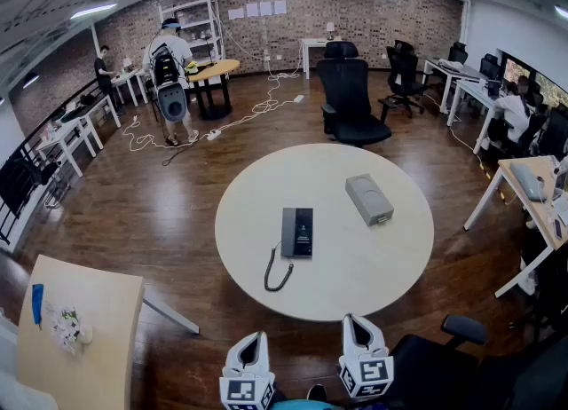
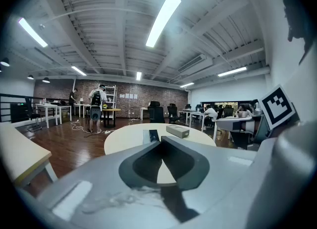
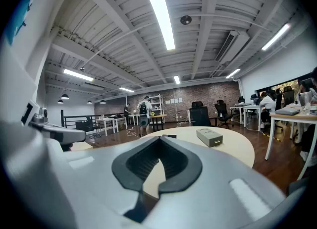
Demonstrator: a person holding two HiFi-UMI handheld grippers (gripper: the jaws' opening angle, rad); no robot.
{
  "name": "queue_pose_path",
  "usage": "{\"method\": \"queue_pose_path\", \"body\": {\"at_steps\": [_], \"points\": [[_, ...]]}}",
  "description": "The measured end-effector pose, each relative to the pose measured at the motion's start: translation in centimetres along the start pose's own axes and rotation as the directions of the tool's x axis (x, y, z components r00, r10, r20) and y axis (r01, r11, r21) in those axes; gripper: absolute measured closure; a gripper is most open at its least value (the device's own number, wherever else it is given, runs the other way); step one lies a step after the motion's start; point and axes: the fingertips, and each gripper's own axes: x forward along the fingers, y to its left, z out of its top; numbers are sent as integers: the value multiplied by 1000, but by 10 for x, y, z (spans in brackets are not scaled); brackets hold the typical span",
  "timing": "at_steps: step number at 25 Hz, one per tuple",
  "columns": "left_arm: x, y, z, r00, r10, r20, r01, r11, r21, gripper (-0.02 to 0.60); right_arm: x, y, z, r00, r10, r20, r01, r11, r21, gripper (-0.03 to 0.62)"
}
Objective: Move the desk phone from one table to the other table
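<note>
The desk phone (image 1: 297, 232) lies flat on the round table (image 1: 390, 266), dark grey with a coiled cord (image 1: 277, 275) trailing toward the near edge. It shows small in the left gripper view as the phone (image 2: 153, 135) and at the table's far side in the right gripper view as the phone (image 3: 170, 136). My left gripper (image 1: 249, 347) and right gripper (image 1: 358, 329) hover side by side just short of the table's near edge, both shut and holding nothing. A second table (image 1: 98, 319) with a light top sits at lower left.
A grey box (image 1: 369, 199) rests on the round table right of the phone. A black office chair (image 1: 348, 98) stands beyond the table, another chair (image 1: 444, 355) at my right. A person with a backpack (image 1: 169, 71) stands far left among floor cables. Desks line the right wall.
</note>
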Motion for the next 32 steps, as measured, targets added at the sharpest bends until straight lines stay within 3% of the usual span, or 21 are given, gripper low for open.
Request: {"method": "queue_pose_path", "body": {"at_steps": [7, 19, 28, 32], "points": [[35, 24, 1, 1000, 28, -8, -28, 1000, -8, 566, 40, -13, 4, 1000, -9, 5, 9, 1000, -3, 600], [127, 116, 51, 989, -128, 78, 130, 991, -17, 566, 138, 19, 49, 992, -125, 25, 127, 989, -74, 600], [182, 140, 86, 943, -312, 120, 320, 945, -60, 561, 186, 34, 68, 978, -208, 19, 209, 974, -90, 600], [204, 136, 83, 930, -350, 114, 363, 925, -115, 491, 201, 23, 65, 979, -203, -3, 202, 974, -98, 600]]}}
